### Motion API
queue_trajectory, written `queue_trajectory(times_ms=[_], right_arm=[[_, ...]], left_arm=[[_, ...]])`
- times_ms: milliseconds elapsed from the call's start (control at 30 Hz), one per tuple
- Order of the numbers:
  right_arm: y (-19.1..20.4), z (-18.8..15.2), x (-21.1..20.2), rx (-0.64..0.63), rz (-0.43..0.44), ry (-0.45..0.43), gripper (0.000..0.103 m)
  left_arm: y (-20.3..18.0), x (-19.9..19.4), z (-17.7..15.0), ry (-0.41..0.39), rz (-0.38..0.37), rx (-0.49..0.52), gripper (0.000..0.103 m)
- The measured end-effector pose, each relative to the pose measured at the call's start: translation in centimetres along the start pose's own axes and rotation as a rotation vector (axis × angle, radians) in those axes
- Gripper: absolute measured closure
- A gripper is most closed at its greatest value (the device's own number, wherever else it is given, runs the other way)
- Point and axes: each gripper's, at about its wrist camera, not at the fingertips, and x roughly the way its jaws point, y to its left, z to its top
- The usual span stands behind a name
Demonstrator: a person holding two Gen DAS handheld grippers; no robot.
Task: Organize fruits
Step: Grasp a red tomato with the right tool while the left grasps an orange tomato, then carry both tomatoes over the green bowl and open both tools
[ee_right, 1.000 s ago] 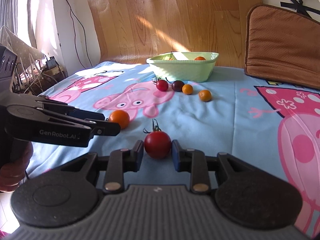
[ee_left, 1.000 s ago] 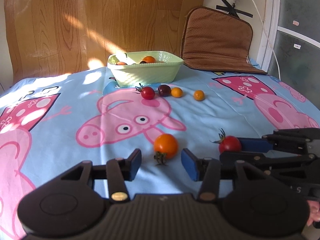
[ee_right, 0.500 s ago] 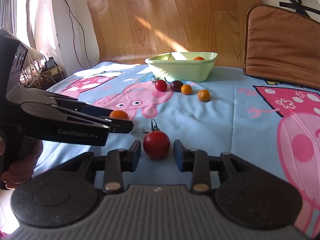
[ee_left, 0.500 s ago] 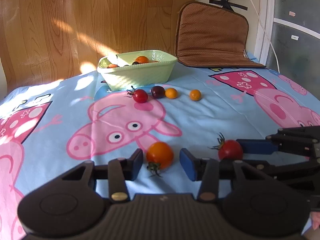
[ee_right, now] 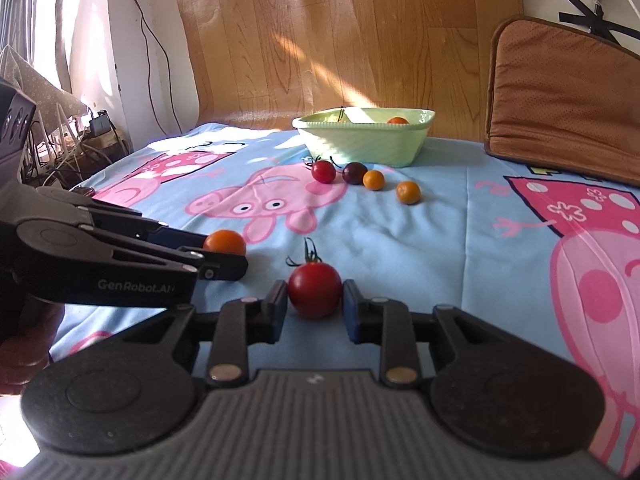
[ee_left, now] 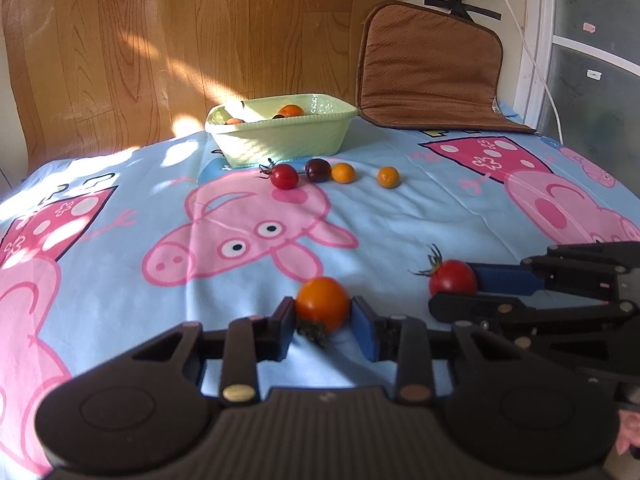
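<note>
On the cartoon-print cloth (ee_left: 400, 220) | left tool (ee_left: 323, 318) had just closed, pinching orange tomato (ee_left: 322, 303) | right tool (ee_right: 315, 306) closed, pinching red tomato (ee_right: 315, 294) | green basket (ee_left: 280, 140) at 12 o'clock

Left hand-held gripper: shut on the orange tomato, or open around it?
Shut on it. The left hand-held gripper has just been closing, and both pads now press the sides of the orange tomato on the cloth.

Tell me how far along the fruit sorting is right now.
Partly done. A few fruits already sit in the green basket. In hand: the left tool has just closed on the orange tomato, the right tool on the red tomato. Left: four small fruits on the cloth beside the basket.
</note>
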Motion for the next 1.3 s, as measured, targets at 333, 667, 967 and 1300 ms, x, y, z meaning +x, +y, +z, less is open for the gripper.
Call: queue_trajectory(times_ms=[333,667,967,1300], right_arm=[[-0.1,-0.3,-0.4,0.03,0.008,-0.002,0.071],[-0.8,0.8,-1.5,0.088,0.026,-0.034,0.071],[-2.2,3.9,-2.4,0.087,-0.001,-0.11,0.071],[-2.9,5.5,-2.3,0.084,-0.003,-0.146,0.071]], left_arm=[[0.0,-0.3,0.1,0.007,0.026,-0.018,0.072],[0.2,-1.0,1.2,-0.016,0.032,-0.019,0.072],[0.4,-1.3,4.0,-0.071,0.042,0.007,0.072],[1.0,-0.9,5.7,-0.09,0.049,0.007,0.072]])
